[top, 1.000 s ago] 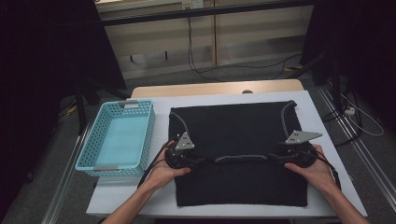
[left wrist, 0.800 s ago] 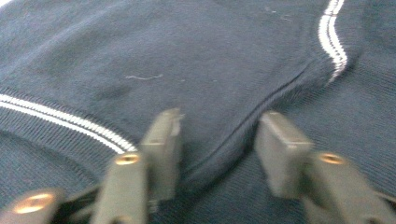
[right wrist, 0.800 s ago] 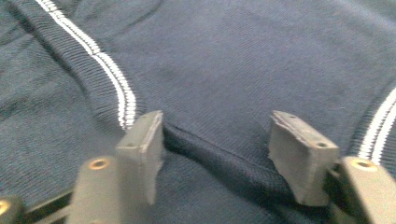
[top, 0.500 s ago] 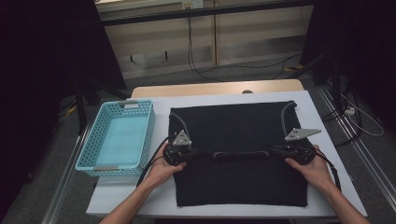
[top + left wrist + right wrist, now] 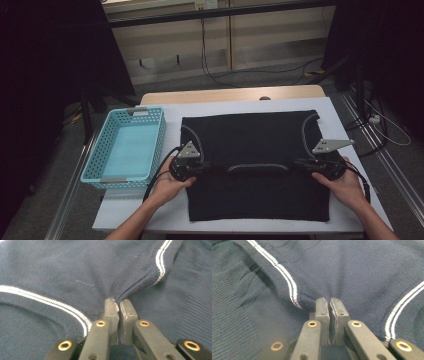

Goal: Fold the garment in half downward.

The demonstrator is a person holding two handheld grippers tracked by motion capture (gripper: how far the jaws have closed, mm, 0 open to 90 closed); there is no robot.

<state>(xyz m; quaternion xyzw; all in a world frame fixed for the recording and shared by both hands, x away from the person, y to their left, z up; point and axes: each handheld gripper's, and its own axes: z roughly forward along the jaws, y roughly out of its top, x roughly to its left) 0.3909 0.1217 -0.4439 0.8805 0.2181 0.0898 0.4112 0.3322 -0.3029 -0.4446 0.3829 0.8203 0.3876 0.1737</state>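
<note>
Both tongs, left (image 5: 200,167) and right (image 5: 300,163), pinch the dark sweater (image 5: 255,135); the blue basket (image 5: 95,172) seems empty.

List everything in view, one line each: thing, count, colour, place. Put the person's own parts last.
Knit garment: one, dark navy with white-striped trim, spread on the table, folded.
Basket: one, light blue, left of the garment.
Table: one, white top.
Cables: several, dark, on the floor behind.
Left gripper: one, black, shut on the garment's shoulder.
Right gripper: one, black, shut on the other shoulder.
Hands: two, holding the grippers.
</note>
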